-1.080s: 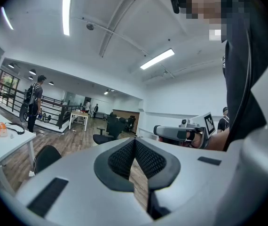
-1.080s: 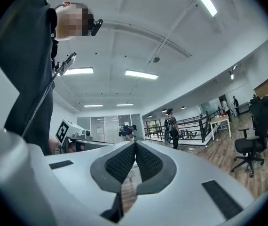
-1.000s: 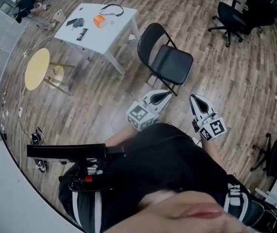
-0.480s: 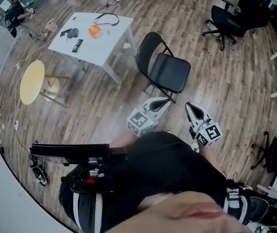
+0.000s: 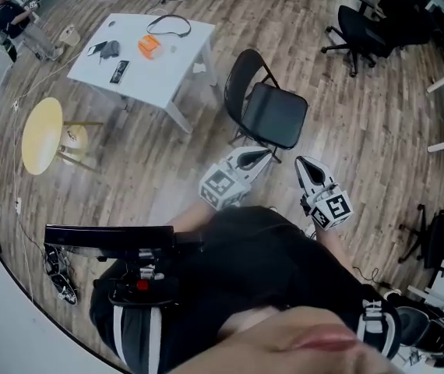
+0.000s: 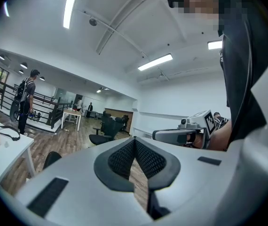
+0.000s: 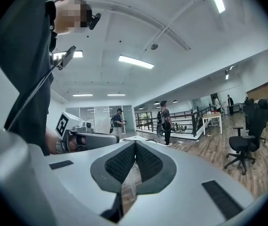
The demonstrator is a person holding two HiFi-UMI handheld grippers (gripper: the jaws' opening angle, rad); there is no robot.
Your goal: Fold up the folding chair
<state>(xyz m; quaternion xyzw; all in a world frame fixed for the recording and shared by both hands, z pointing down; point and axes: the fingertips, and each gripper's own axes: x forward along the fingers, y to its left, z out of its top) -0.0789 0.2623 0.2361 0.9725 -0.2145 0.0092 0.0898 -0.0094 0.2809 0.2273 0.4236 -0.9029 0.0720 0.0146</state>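
**Closing in on the open chair, tongs empty**

Both sets of tongs have advanced across the room since a second ago. In the head view the left tongs [image 5: 262, 154] and right tongs [image 5: 303, 164] now sit nearer the folding chair [image 5: 262, 100]. The white tabletop [image 5: 167, 61] and the round yellow stool [image 5: 39, 125] have slid toward the left edge as the person walks forward. The chair itself has not shifted. It stands unfolded on the wood floor [image 5: 362, 123], seat [image 5: 275, 115] down, backrest [image 5: 241, 72] up, near the tabletop's corner.

Each gripper view shows its jaws pressed together with nothing between them, and only floor shows past the pads. The two are held side by side and point toward the seat's front edge, near it but not touching.

By the look of it, the task is at its approach stage and no fold has begun. The next move likely calls for spreading at least one pair to take the seat's front edge or the backrest, while the other steadies the frame. Neither pair can take a grip until it has opened.
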